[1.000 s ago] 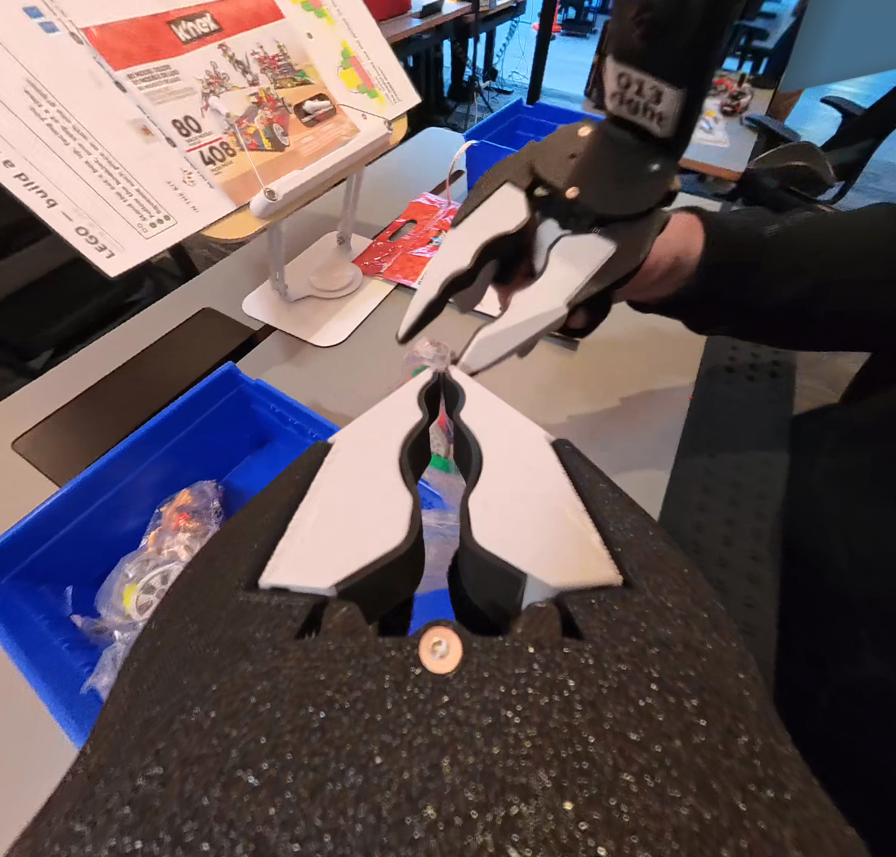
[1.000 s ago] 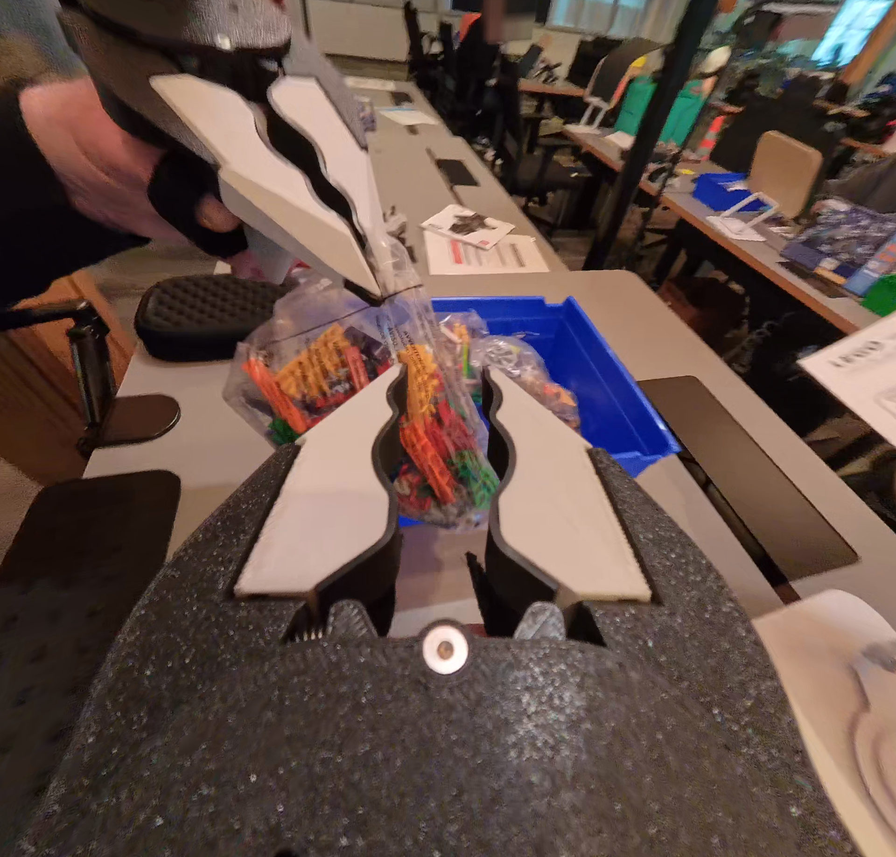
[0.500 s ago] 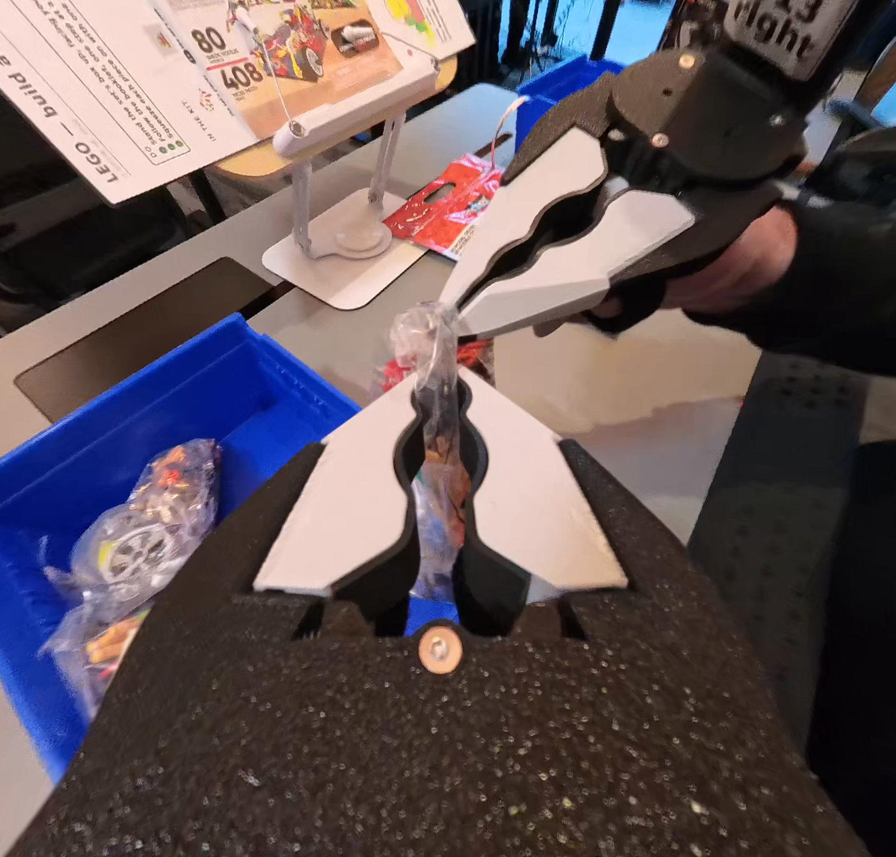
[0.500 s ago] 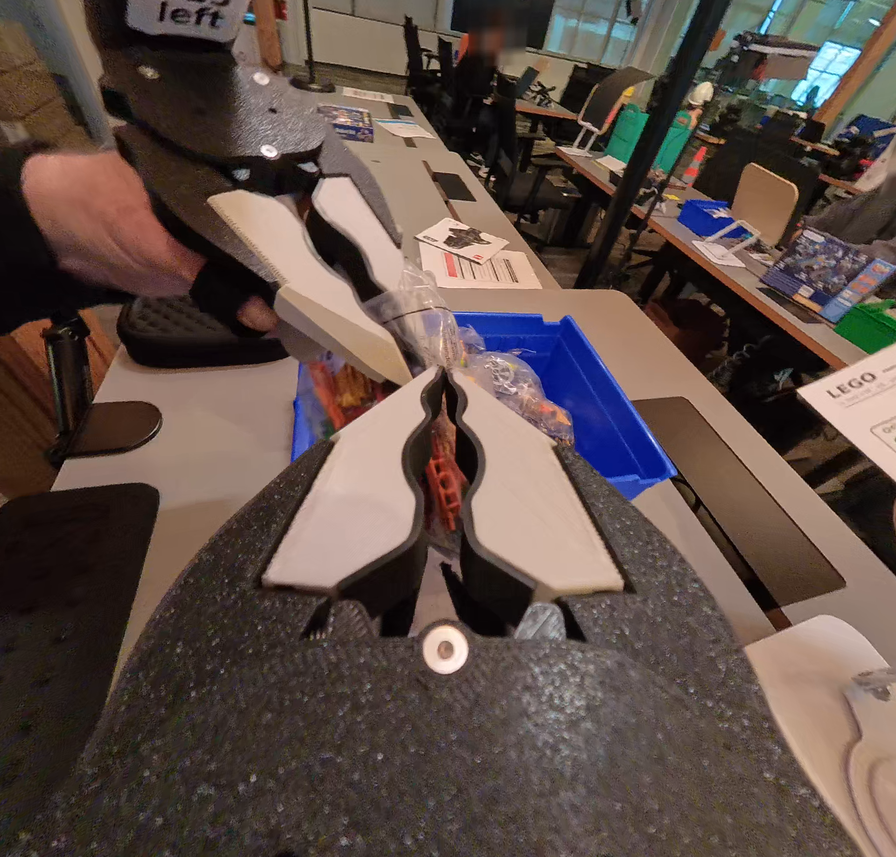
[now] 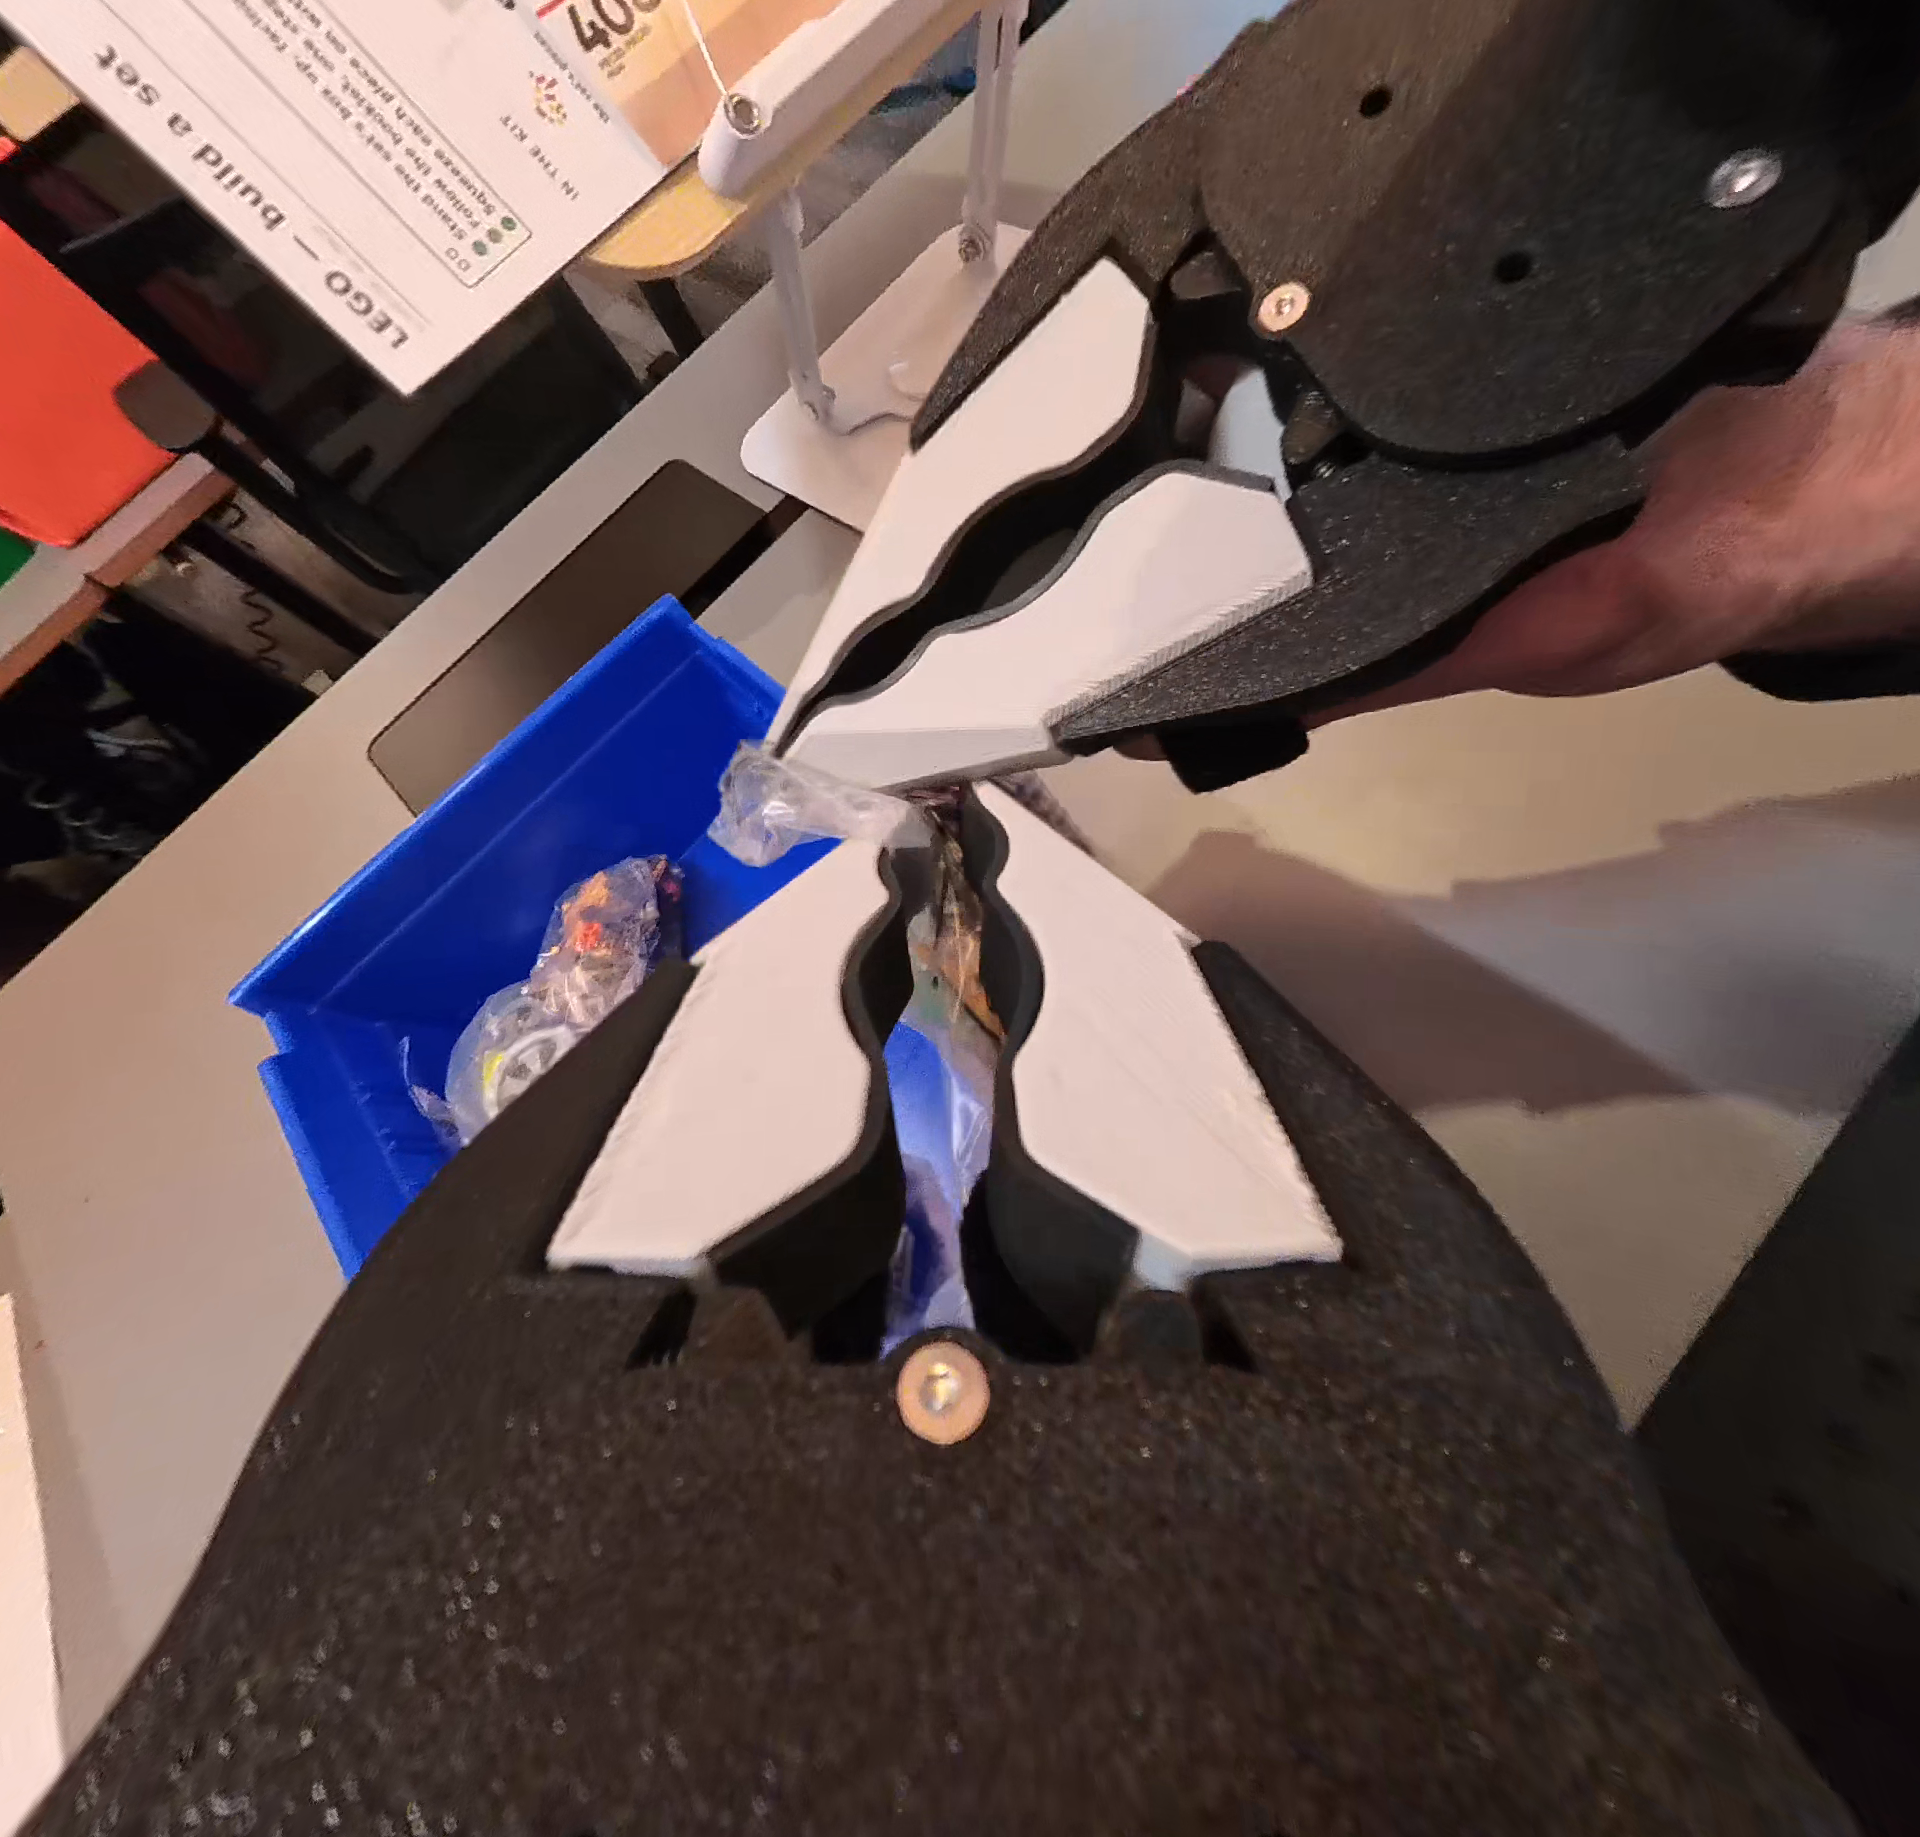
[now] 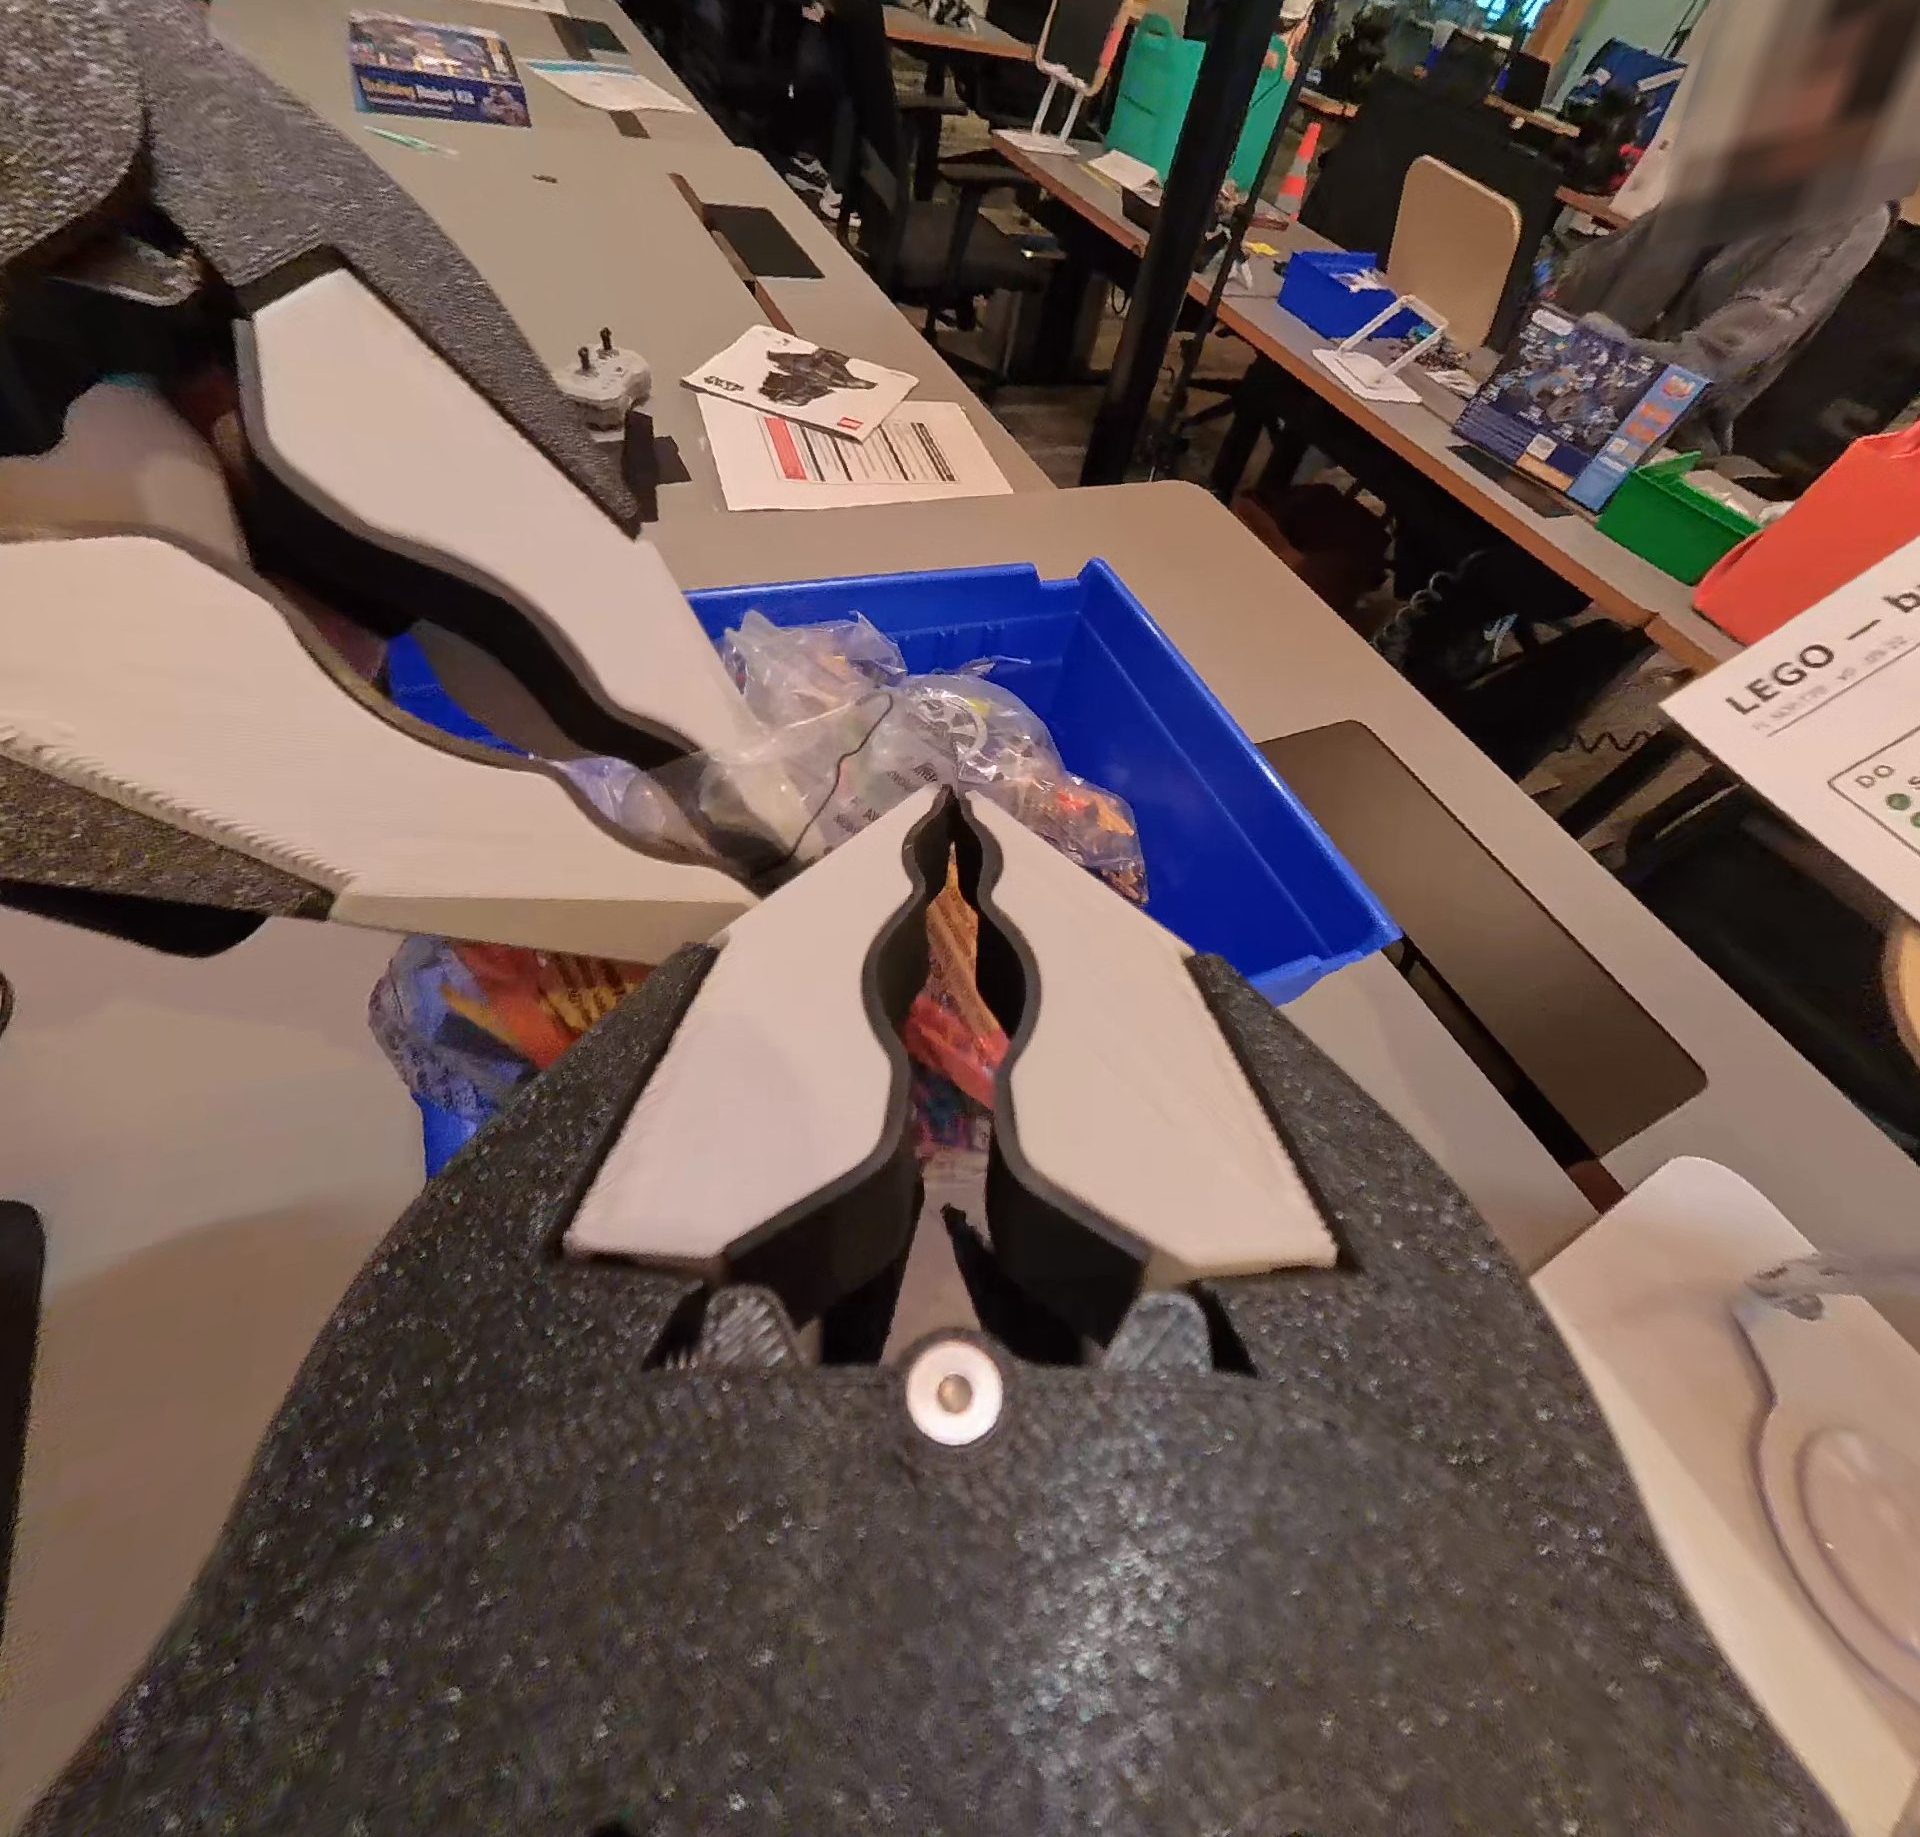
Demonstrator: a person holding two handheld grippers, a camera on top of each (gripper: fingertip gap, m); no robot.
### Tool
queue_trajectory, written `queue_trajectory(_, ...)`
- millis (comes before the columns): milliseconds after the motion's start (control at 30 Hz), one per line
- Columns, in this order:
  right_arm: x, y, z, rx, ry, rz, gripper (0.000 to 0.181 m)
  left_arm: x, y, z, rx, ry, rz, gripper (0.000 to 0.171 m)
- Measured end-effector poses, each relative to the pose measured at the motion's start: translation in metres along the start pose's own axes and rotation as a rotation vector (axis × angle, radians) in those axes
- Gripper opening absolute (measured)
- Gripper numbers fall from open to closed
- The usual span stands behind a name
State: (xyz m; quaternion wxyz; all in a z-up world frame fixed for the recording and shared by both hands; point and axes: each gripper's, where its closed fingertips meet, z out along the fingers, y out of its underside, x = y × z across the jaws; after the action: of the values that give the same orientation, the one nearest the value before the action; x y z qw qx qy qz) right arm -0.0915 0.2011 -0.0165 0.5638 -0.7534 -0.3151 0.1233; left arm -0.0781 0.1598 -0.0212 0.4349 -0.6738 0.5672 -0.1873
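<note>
A clear plastic bag of small colourful building pieces [image 5: 774,800] is pinched from two sides. My left gripper [image 5: 930,831] is shut on it, with the bag hanging down between its fingers. My right gripper [image 5: 779,743] comes in from the upper right and is shut on the bag's crumpled top. In the right wrist view, the right gripper [image 6: 951,805] and the left gripper [image 6: 748,831] meet tip to tip. The bag's full part [image 6: 488,1008] hangs below them at the near end of a blue bin [image 6: 1195,748].
The blue bin [image 5: 468,904] holds more clear bags of parts [image 5: 582,977] [image 6: 935,727]. A white stand [image 5: 883,416] carries a printed instruction sheet [image 5: 416,73]. A dark inset panel [image 6: 1455,904] lies beyond the bin. Papers [image 6: 831,416] lie farther along the table. Left and right tips are no more than a few centimetres apart.
My right gripper was open around the bag one second ago and has shut on it. Both grippers have drawn close together and tilted down towards the bin.
</note>
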Motion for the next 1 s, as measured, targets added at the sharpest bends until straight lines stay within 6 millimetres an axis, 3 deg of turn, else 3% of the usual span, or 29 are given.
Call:
queue_trajectory(267, -0.003, 0.008, 0.029, -0.056, -0.039, 0.055, 0.000, -0.016, 0.019, -0.001, -0.057, -0.069, 0.002, 0.000)
queue_trajectory(467, -0.005, -0.017, 0.008, 0.042, -0.135, 0.095, 0.000, -0.047, 0.023, -0.026, 0.130, -0.053, -0.298, 0.003)
queue_trajectory(533, -0.014, -0.019, 0.004, 0.047, -0.158, 0.100, 0.000, -0.053, 0.026, -0.027, 0.126, -0.083, -0.297, 0.003)
queue_trajectory(600, -0.017, -0.020, 0.002, 0.053, -0.170, 0.129, 0.000, -0.048, 0.025, -0.024, 0.115, -0.073, -0.265, 0.016)
queue_trajectory(767, -0.032, -0.014, 0.000, 0.021, -0.216, 0.112, 0.000, -0.055, 0.014, -0.020, 0.186, -0.139, -0.253, 0.000)
queue_trajectory(1000, -0.037, -0.012, 0.001, 0.002, -0.222, -0.052, 0.000, -0.058, 0.007, -0.010, 0.215, -0.105, -0.316, 0.000)
